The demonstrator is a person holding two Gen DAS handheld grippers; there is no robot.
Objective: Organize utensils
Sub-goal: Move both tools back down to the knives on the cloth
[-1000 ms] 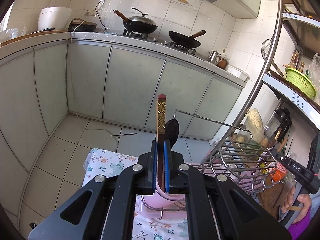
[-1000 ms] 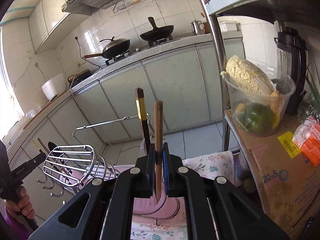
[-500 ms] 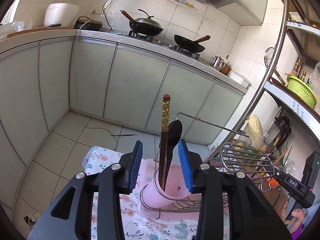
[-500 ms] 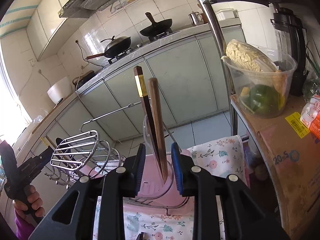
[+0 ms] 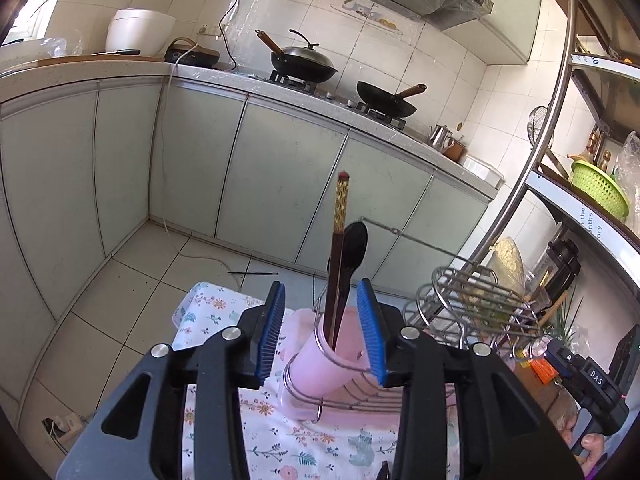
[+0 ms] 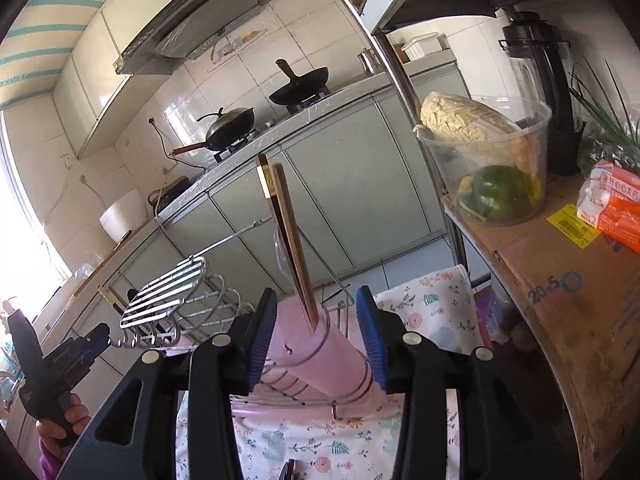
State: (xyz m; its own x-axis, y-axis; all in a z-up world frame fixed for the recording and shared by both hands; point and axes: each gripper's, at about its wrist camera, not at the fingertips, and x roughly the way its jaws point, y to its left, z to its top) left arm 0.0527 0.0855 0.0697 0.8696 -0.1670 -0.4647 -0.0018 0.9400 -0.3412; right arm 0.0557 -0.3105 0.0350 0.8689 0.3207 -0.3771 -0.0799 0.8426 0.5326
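Observation:
A pink cup (image 5: 320,368) stands in a wire holder on the flowered cloth. In the left wrist view it holds a dark chopstick with a gold patterned top (image 5: 341,216) and a black spoon (image 5: 354,244), both upright. My left gripper (image 5: 322,332) is open just before the cup, and its blue pads touch nothing. In the right wrist view the same pink cup (image 6: 320,354) holds a brown wooden chopstick (image 6: 294,248) and the dark gold-banded chopstick (image 6: 266,184), leaning left. My right gripper (image 6: 316,336) is opening around the cup's mouth, pads clear of the chopsticks.
A wire dish rack (image 5: 460,304) stands right of the cup. A cardboard box (image 6: 560,280) with a clear tub of vegetables (image 6: 488,160) sits at the right. Kitchen cabinets (image 5: 280,180) and a stove with woks (image 5: 304,66) lie beyond. A shelf pole (image 6: 396,64) rises nearby.
Both grippers were shut on a chopstick each; both have let go and drawn back. The chopsticks now stand free in the pink cup. The right jaws have widened further.

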